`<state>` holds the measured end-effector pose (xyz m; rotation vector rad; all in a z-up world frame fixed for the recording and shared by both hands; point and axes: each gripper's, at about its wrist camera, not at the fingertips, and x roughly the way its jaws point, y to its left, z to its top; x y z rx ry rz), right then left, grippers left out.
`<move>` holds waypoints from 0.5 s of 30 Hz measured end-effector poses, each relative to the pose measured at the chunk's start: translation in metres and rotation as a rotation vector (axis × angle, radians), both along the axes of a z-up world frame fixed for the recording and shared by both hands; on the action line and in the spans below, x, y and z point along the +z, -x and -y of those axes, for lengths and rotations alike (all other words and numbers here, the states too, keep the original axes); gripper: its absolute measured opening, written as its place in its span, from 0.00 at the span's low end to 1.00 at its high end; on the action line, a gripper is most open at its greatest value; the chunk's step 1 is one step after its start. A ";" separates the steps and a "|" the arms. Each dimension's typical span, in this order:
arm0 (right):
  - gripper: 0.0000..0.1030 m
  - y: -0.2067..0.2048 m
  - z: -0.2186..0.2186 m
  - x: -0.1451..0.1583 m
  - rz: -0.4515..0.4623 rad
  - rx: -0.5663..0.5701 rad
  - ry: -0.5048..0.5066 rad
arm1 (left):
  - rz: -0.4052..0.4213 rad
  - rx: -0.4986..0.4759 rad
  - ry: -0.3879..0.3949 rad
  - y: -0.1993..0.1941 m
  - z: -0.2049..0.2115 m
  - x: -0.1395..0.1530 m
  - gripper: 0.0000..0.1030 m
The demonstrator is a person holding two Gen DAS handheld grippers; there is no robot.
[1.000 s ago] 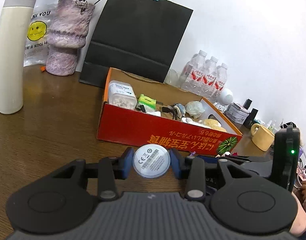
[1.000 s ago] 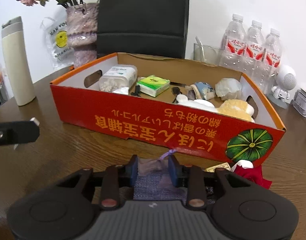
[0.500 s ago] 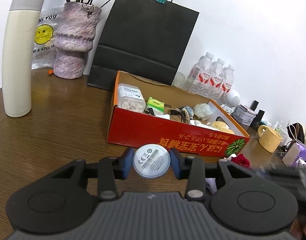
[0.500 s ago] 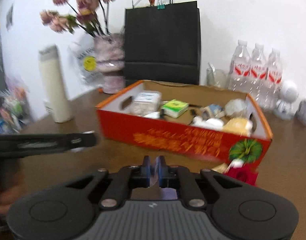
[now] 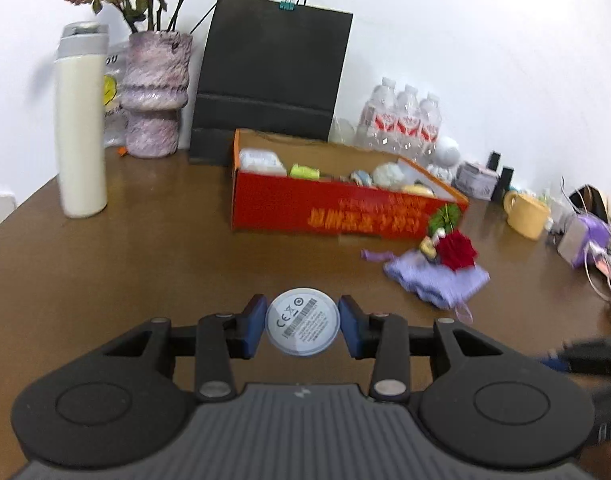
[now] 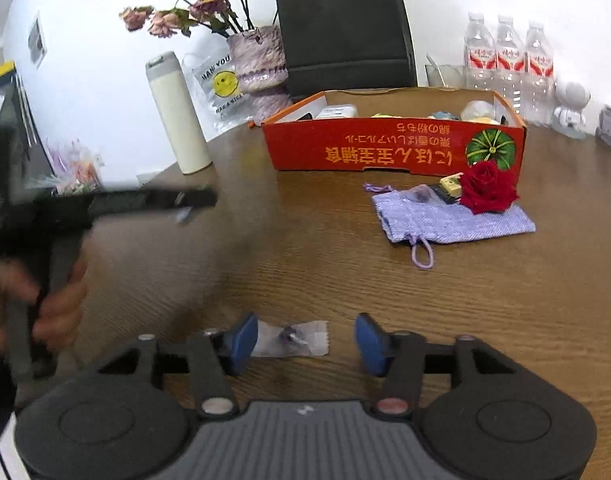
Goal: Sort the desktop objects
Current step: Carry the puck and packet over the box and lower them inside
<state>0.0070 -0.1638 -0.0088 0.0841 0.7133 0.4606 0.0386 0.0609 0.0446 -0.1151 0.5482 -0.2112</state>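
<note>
My left gripper (image 5: 302, 326) is shut on a round white disc (image 5: 302, 327) with a CE label, held above the wooden table, well in front of the red cardboard box (image 5: 345, 210). My right gripper (image 6: 305, 338) is open; a small clear plastic packet (image 6: 293, 339) lies on the table between its fingers, nearer the left pad. A lilac drawstring pouch (image 6: 453, 220) lies in front of the box (image 6: 389, 152), with a red rose (image 6: 487, 188) and a small yellow item on it. The pouch (image 5: 437, 278) and rose (image 5: 457, 250) also show in the left wrist view.
The box holds several small items. Behind it stand a black paper bag (image 5: 271, 80), a purple vase (image 5: 155, 96), a white flask (image 5: 81, 124) and water bottles (image 5: 401, 120). A yellow mug (image 5: 527, 216) and a cluttered corner lie at right. The left gripper's handle (image 6: 105, 204) shows at left.
Both grippers have pulled back from the box. My right gripper has opened and the clear packet now lies on the table between its fingers. The left still holds the disc.
</note>
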 end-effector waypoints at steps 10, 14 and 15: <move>0.49 0.005 -0.032 -0.010 0.025 0.019 0.110 | -0.010 0.018 -0.045 0.032 -0.001 -0.001 0.39; 0.47 0.004 -0.043 -0.010 0.041 0.005 0.173 | 0.009 0.003 -0.058 0.040 0.004 0.003 0.39; 0.48 0.003 -0.043 -0.008 0.037 0.006 0.158 | 0.014 -0.001 -0.061 0.042 0.006 0.004 0.39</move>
